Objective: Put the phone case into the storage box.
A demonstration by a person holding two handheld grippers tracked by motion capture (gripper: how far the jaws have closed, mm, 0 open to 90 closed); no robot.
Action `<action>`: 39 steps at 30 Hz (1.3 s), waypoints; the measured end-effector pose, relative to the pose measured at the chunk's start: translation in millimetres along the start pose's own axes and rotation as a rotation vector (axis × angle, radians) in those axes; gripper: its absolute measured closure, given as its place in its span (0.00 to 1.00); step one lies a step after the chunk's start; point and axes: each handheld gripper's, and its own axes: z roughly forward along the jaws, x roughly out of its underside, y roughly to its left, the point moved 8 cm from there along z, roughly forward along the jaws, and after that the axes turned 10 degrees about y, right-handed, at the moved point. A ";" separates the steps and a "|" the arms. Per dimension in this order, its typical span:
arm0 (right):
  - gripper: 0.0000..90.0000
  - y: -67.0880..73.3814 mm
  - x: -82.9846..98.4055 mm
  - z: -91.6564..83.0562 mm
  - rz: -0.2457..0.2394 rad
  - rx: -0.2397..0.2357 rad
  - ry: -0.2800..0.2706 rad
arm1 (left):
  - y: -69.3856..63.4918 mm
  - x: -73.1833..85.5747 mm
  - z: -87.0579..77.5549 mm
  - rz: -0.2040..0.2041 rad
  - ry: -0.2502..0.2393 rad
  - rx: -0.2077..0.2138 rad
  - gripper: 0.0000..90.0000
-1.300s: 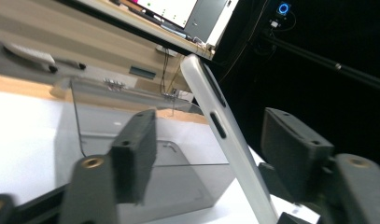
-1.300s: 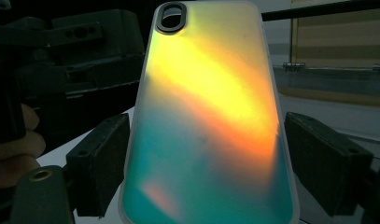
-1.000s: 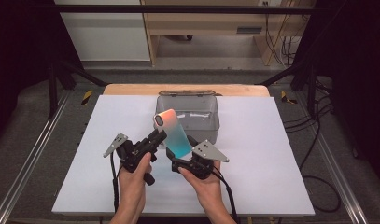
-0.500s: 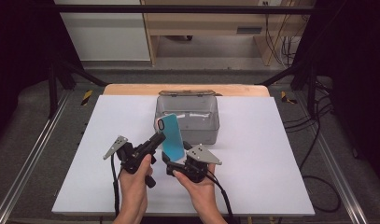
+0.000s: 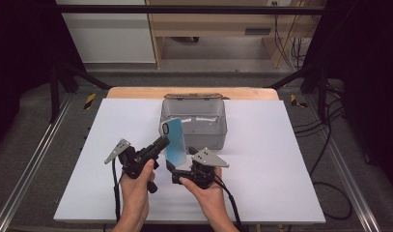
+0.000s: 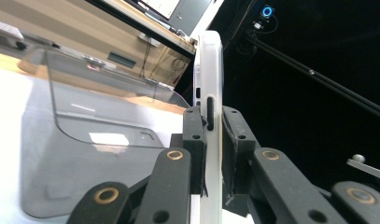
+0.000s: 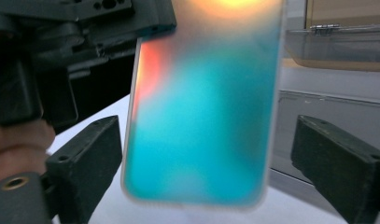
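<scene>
A phone case (image 5: 174, 140), teal-blue fading to orange, stands on edge above the white table (image 5: 281, 159) in front of the grey bin (image 5: 203, 140). My left gripper (image 5: 161, 143) is shut on its edge; in the left gripper view the pads (image 6: 195, 140) press both faces of the case (image 6: 210, 60), after closing tighter. My right gripper (image 5: 180, 160) sits just right of it, and its jaws have just been opening. In the right gripper view the case (image 7: 201, 93) hangs between the wide-apart jaws of my right gripper (image 7: 206, 163), touching neither pad.
The grey bin stands open at the table's middle back, its lid (image 5: 189, 96) hinged behind it. Its translucent wall (image 6: 85, 154) is close on the left in the left gripper view. Cables (image 5: 329, 183) trail off the table's right side.
The case has swung from a tilt with its orange end up to standing nearly upright. The right gripper's jaws have spread away from the case, and the left gripper keeps hold.
</scene>
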 end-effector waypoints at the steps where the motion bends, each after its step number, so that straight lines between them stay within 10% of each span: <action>1: 0.08 -0.7 0.0 -1.2 -0.010 0.002 0.001 | 1.9 -1.6 -0.9 0.003 0.000 -0.005 0.90; 16: 0.11 -42.2 20.6 -6.9 -0.318 0.099 0.207 | 17.7 -14.8 -12.3 0.028 0.037 -0.081 0.90; 26: 0.10 -81.6 25.9 -51.8 -0.311 0.120 0.177 | 17.0 -24.4 -16.3 0.056 0.063 -0.114 0.90; 39: 0.08 -136.4 32.1 -112.9 -0.170 0.235 0.063 | 3.6 -51.9 10.2 0.091 0.097 -0.167 0.90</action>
